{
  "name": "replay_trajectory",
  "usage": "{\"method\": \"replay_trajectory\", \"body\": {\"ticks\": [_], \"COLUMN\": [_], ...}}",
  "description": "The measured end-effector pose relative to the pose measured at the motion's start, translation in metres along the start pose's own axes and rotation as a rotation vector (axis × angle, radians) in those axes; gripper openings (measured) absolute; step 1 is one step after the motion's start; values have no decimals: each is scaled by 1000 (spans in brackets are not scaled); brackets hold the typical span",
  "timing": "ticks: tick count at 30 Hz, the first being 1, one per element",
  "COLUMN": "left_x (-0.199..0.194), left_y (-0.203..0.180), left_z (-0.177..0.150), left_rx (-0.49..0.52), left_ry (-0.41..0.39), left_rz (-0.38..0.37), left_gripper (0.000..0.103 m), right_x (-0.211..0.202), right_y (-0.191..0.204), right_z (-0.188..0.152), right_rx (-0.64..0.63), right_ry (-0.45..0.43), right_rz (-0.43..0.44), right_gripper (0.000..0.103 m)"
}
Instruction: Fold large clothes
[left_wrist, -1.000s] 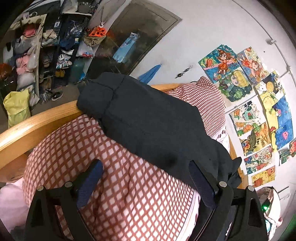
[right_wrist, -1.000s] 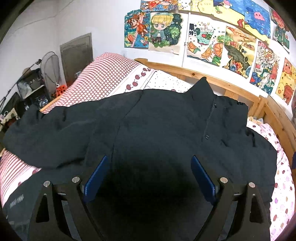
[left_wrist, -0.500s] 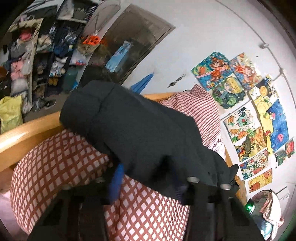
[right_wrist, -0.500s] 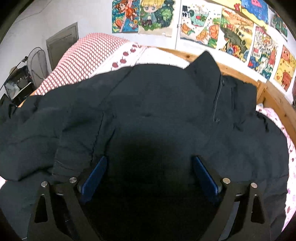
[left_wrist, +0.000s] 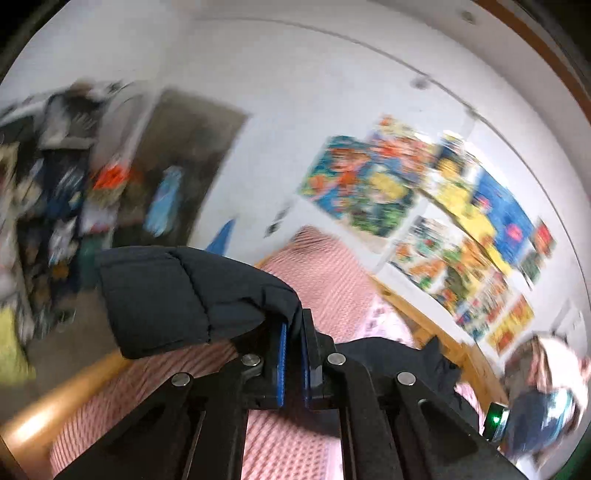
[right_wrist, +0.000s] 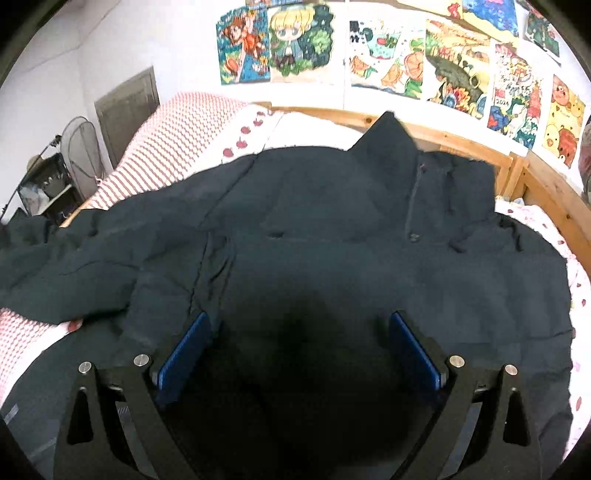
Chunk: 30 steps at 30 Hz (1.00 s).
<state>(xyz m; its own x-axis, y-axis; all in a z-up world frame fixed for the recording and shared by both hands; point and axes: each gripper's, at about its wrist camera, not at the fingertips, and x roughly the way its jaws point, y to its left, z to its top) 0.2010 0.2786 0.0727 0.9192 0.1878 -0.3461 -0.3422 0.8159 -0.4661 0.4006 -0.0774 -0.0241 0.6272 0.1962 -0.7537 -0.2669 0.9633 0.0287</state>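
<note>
Much of my left wrist view is smeared by motion blur: the wall drawings (left_wrist: 436, 206) and the cluttered shelves (left_wrist: 55, 192) at the left edge are streaks of colour, and I cannot make out single items there. My right wrist view is sharp, but its lower middle falls into deep shadow, so the fabric between my fingers there shows no detail.

The bed (right_wrist: 546, 192) with its wooden frame carries the dark padded jacket (right_wrist: 332, 229), which lies spread across most of the mattress, collar standing up toward the headboard rail and one sleeve (right_wrist: 74, 273) trailing off to the left over the red checked quilt (right_wrist: 173, 140). The jacket's near hem is cut off by the bottom of the frame.

My right gripper (right_wrist: 299, 354) hovers just above the jacket's body with its blue pads spread wide, holding nothing that I can see. My left gripper (left_wrist: 291, 354) is clamped tight on the sleeve's cuff end (left_wrist: 184, 299), which is lifted above the quilt and folds over the fingertips, hiding their tips.
</note>
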Motion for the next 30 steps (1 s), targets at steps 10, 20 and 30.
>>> {"method": "replay_trajectory", "body": {"ticks": [10, 20, 30], "left_x": [3, 24, 77], "left_y": [-157, -295, -350], "left_z": [49, -22, -155], "left_rx": [331, 551, 684], "left_ry": [-31, 89, 404], "left_rz": [-248, -504, -596], "left_gripper": [6, 6, 6], "right_x": [-50, -80, -80], "right_y": [-65, -140, -220], "right_z": [-15, -32, -72], "right_rx": [83, 185, 314], "right_ry": [-36, -97, -83], "right_rz": [-14, -63, -135], "right_gripper": [95, 95, 95]}}
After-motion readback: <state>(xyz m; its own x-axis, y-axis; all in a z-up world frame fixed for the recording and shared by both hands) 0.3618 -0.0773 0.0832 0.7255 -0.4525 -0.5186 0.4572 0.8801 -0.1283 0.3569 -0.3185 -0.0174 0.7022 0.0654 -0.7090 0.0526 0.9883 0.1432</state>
